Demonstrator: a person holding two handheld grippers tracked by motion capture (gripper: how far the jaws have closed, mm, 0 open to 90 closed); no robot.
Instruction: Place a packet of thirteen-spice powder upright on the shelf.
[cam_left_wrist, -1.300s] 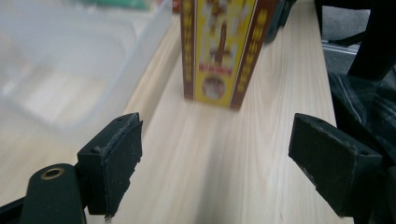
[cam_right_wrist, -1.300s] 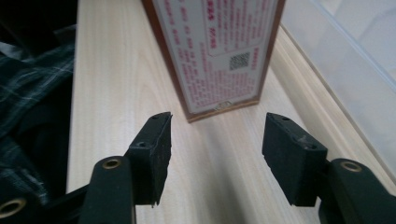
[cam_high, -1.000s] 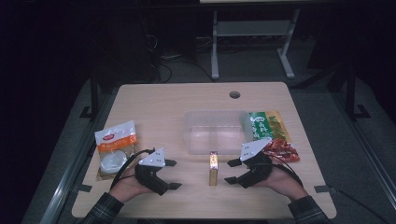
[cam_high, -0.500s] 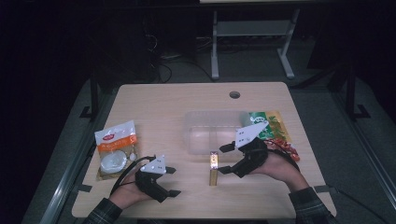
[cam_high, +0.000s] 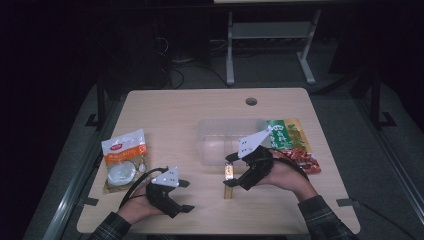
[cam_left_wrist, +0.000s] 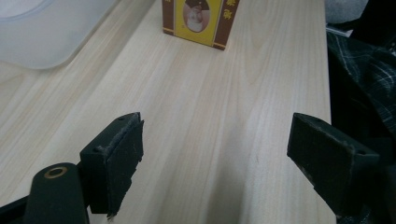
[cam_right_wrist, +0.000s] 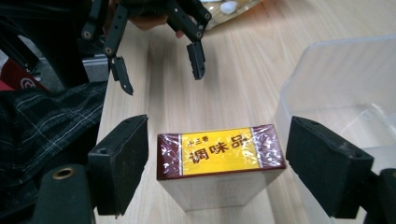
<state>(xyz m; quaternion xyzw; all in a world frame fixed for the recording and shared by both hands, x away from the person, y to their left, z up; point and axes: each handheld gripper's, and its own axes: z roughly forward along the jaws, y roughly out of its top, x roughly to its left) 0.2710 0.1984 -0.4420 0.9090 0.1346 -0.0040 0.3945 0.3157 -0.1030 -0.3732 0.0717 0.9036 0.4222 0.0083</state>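
Nearest the person, the left gripper rests low on the wooden counter, its jaws spread wide with only bare wood between them in the left gripper view. Just past it to the right, the right gripper hovers over a small yellow and brown box that stands on the counter. Its jaws have just been opening, and in the right gripper view the box sits between the two pads with a gap on each side, so it is released rather than grasped. The same box shows beyond the left gripper in its own view. To the left, near the counter's edge, lies a white and orange packet. Farther back, a clear plastic container stands just behind the box, near the middle of the counter. Beside the container on the right lies a green packet, with a red packet at its near end, partly under the right hand.
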